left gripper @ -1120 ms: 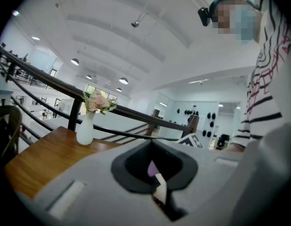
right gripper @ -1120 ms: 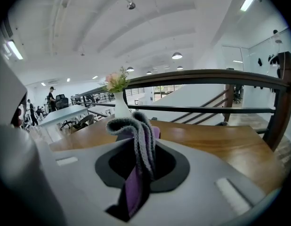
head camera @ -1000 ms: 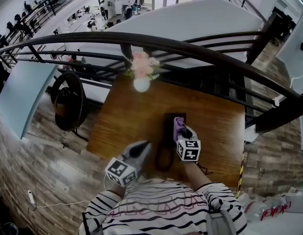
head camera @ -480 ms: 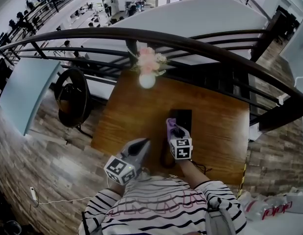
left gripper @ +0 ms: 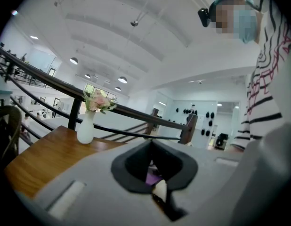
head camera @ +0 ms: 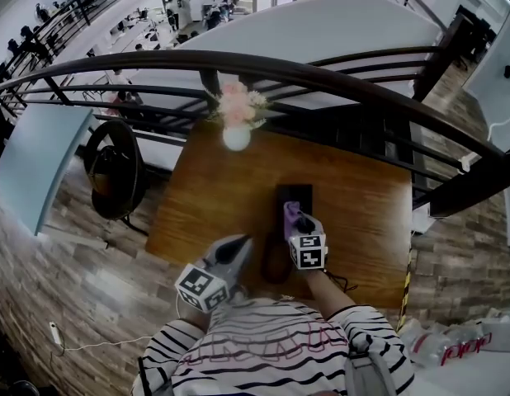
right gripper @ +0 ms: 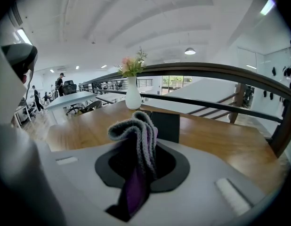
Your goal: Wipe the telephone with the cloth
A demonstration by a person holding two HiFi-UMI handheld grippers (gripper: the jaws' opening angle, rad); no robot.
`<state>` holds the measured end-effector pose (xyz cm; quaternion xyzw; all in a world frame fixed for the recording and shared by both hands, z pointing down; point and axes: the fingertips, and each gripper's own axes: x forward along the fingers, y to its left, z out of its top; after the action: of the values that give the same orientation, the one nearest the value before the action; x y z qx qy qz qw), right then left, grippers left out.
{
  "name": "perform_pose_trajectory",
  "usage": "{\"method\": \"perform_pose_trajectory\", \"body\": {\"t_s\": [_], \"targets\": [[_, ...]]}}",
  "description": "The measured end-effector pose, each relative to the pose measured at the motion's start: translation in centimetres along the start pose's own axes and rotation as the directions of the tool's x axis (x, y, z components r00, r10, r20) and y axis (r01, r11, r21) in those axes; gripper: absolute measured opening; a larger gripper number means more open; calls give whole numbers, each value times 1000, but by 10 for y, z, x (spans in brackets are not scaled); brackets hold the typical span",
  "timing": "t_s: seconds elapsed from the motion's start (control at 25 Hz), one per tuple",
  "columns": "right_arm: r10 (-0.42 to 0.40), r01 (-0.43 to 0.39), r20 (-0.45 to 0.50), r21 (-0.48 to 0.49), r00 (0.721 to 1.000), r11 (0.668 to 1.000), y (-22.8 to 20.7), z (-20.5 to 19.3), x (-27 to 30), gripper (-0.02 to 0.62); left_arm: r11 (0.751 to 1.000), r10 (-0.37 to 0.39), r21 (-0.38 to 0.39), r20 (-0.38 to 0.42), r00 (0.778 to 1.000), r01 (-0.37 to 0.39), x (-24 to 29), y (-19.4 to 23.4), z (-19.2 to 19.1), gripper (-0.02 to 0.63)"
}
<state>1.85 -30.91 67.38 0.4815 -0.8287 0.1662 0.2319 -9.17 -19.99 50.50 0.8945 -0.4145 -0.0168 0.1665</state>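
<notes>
The right claw comes in low over the near end of the telephone, which lies dark and flat on the counter, towards its right half and well short of the vase at the far edge. From where I stand, that low angle looks chosen so the cloth meets the telephone first, with the hard tips kept off the casing.

The claw is pressed together on the cloth. A thick purple-grey fold is pinched between the jaws, and the bunched end stands out beyond the tips like a soft pad. The head view shows that pad over the telephone's near part, touching it or very nearly so. I can't tell how hard it presses. I'd judge the wiping to be under way, with the far end of the telephone uncovered by the cloth.

The left claw hangs just beside the telephone's near left corner, over the counter's front edge. Its jaws are drawn together to a point and seem to hold nothing. A sliver of purple shows through the slit, likely the cloth beyond it. It looks parked there to steady the telephone if it slides.
</notes>
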Motion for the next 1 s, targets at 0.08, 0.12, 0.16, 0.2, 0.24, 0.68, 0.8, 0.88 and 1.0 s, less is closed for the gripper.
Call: {"method": "perform_pose_trajectory", "body": {"t_s": [0.08,0.12,0.16,0.2,0.24,0.68,0.8,0.88,1.0], "targets": [[-20,20,-3,10,1000,1000,-13,-3,-4,54,1000,-12,-1,-3,1000,12,6,-4,-1,2],[-32,32,-4,15,999,999,-20,-6,-6,54,1000,-18,-1,-5,1000,18,9,-6,-2,2],[-45,45,-6,17,999,999,-28,-9,-9,54,1000,-23,0,-7,1000,23,12,-8,-4,2],[-58,58,-8,18,998,998,-34,-11,-11,54,1000,-28,1,-9,1000,28,14,-10,-5,2],[-69,69,-10,18,998,997,-41,-13,-13,54,999,-32,1,-9,999,32,16,-12,-5,2],[-151,153,-25,67,988,986,-81,-26,-34,54,998,-58,-6,-13,998,58,28,-25,-7,2],[-142,143,-6,69,990,987,-73,-20,-37,52,998,-59,-5,-13,998,59,26,-25,-7,2],[-120,120,12,62,993,991,-60,-15,-39,54,998,-56,-4,-12,998,56,23,-24,-6,2],[-71,68,40,66,997,995,-30,-7,-39,54,999,-50,1,-11,999,50,15,-19,-5,2]]}}
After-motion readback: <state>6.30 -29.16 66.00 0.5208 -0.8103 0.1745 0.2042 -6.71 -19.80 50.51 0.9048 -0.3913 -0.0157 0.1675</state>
